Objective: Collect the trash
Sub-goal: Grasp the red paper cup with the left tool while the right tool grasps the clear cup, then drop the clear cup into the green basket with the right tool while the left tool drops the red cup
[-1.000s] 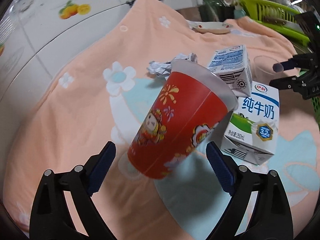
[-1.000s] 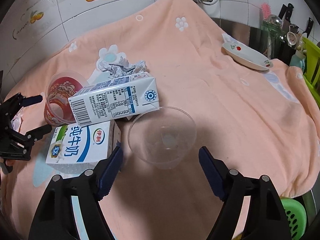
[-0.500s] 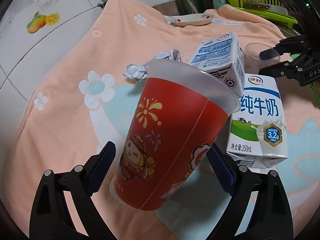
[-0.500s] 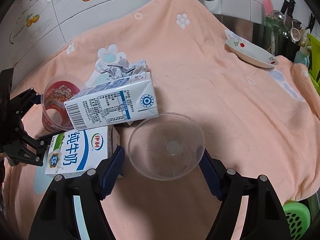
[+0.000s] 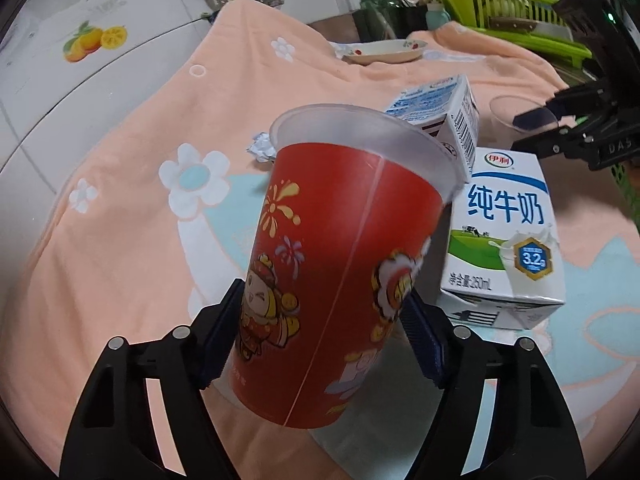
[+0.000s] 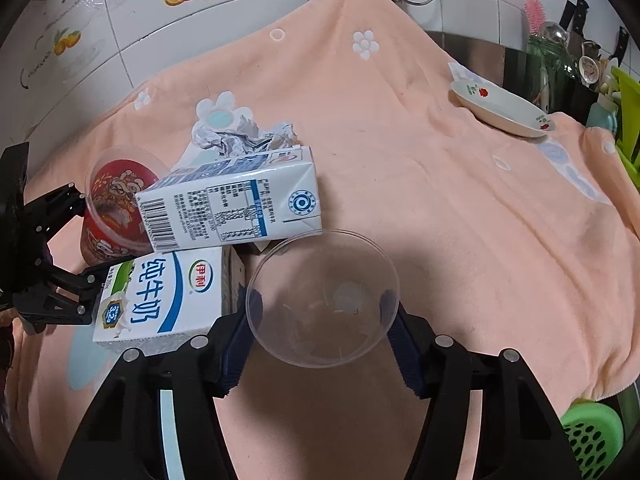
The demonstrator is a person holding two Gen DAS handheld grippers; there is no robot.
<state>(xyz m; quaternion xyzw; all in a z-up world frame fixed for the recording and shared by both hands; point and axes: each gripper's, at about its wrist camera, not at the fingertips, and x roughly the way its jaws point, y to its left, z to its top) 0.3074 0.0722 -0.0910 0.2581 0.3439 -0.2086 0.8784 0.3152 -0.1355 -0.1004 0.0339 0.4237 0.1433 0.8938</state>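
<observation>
A red printed cup (image 5: 340,260) stands between the fingers of my left gripper (image 5: 320,340). Its jaws are closing and both blue pads touch the cup's sides. A clear plastic cup (image 6: 320,304) sits between the pads of my right gripper (image 6: 322,320). Those jaws are closing too, and the pads meet the cup's rim. Between the two cups a milk carton (image 6: 168,292) lies flat, with a second carton (image 6: 232,200) on top of it. Crumpled foil (image 6: 244,136) lies behind them. The left gripper (image 6: 60,240) shows at the left edge of the right wrist view.
Everything rests on a peach flowered towel (image 6: 400,160) against a tiled wall. A shallow dish (image 6: 500,110) sits at the far right. A green dish rack (image 5: 508,12) stands behind it. A green perforated basket (image 6: 592,432) is below the towel's right edge.
Both pairs of jaws have narrowed. The left pads went from wide apart to touching the red cup. The right pads closed in on the clear cup.
</observation>
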